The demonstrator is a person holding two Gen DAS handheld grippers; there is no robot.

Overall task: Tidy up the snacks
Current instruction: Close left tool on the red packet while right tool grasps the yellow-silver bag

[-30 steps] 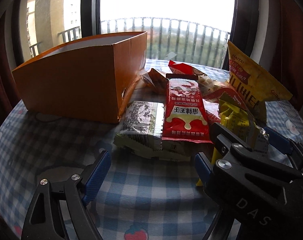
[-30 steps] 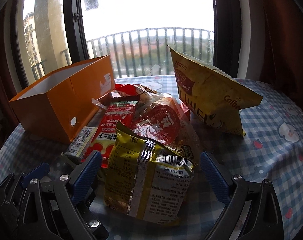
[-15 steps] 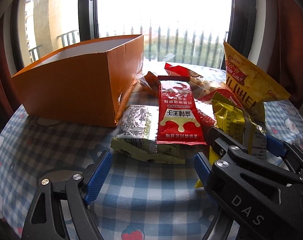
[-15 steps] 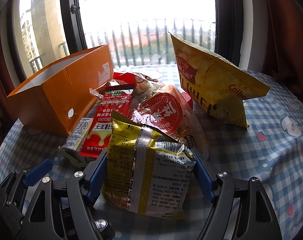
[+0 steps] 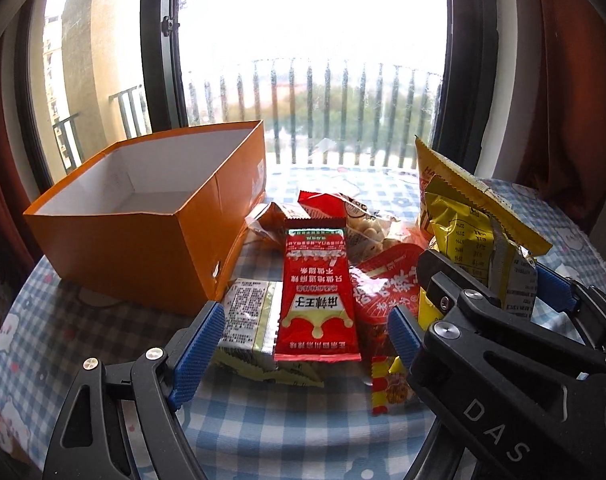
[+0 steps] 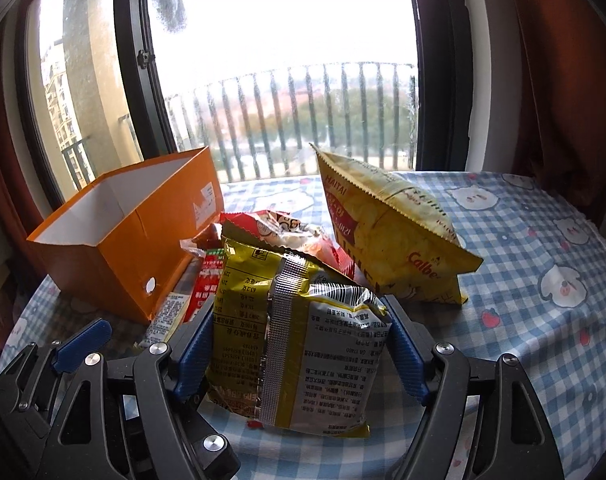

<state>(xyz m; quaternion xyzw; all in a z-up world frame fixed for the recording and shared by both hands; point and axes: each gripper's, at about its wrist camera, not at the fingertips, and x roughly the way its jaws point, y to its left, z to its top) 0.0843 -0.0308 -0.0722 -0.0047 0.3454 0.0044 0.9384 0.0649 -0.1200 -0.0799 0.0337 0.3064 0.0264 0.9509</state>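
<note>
The box was orange outside and white within. The tablecloth carried a blue-and-white check with small white animal faces and red strawberries. One packet was yellow and silver with dark print; the big bag was yellow with a red panel. A long sachet was red with white lettering and a green band. The fingers wore blue ribbed pads on black frames. The curtain was dark red.

box left | snack pile right | both on table
</note>
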